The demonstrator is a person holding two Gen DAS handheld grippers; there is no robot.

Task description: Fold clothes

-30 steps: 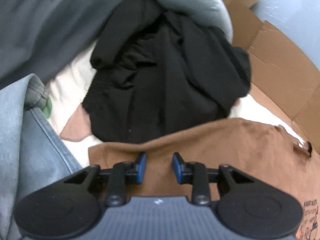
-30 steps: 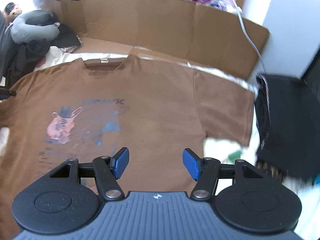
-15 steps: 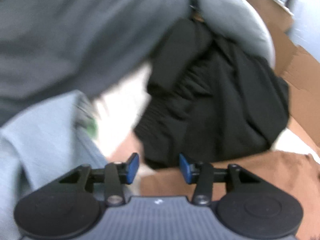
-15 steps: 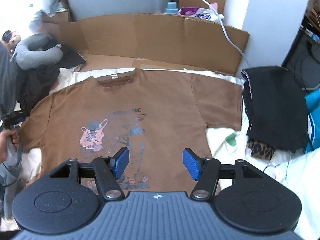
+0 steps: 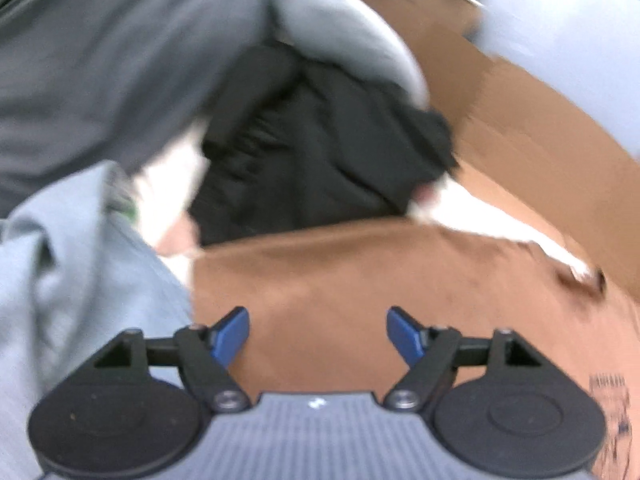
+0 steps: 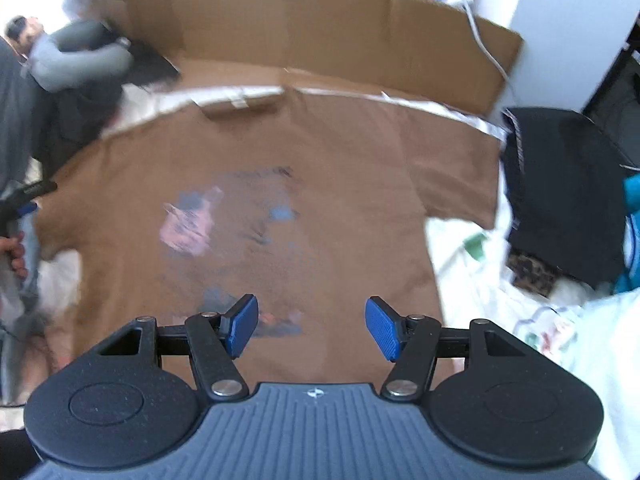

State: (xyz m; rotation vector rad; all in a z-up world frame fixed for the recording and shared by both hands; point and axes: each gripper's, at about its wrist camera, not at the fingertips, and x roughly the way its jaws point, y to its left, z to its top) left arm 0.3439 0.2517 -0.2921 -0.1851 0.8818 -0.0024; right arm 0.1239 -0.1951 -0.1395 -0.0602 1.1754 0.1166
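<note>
While the left gripper [image 5: 318, 330] hovered over the sleeve end of the brown T-shirt [image 6: 280, 184], jaws wide and empty, the shirt lay flat, print up; the right gripper [image 6: 311, 326], equally agape, hung above its hem. Folding seemed unstarted; next, pinch both edges.

Matt brown cloth t-shirt [image 6: 340, 200], matt corrugated cardboard [image 6: 320, 28] behind

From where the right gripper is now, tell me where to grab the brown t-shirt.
Probably pinch the brown t-shirt at its near hem, coming straight down from the right gripper, whose jaws are open above it. The shirt lies flat, print up, so only an edge gives loose fabric to grip.
</note>
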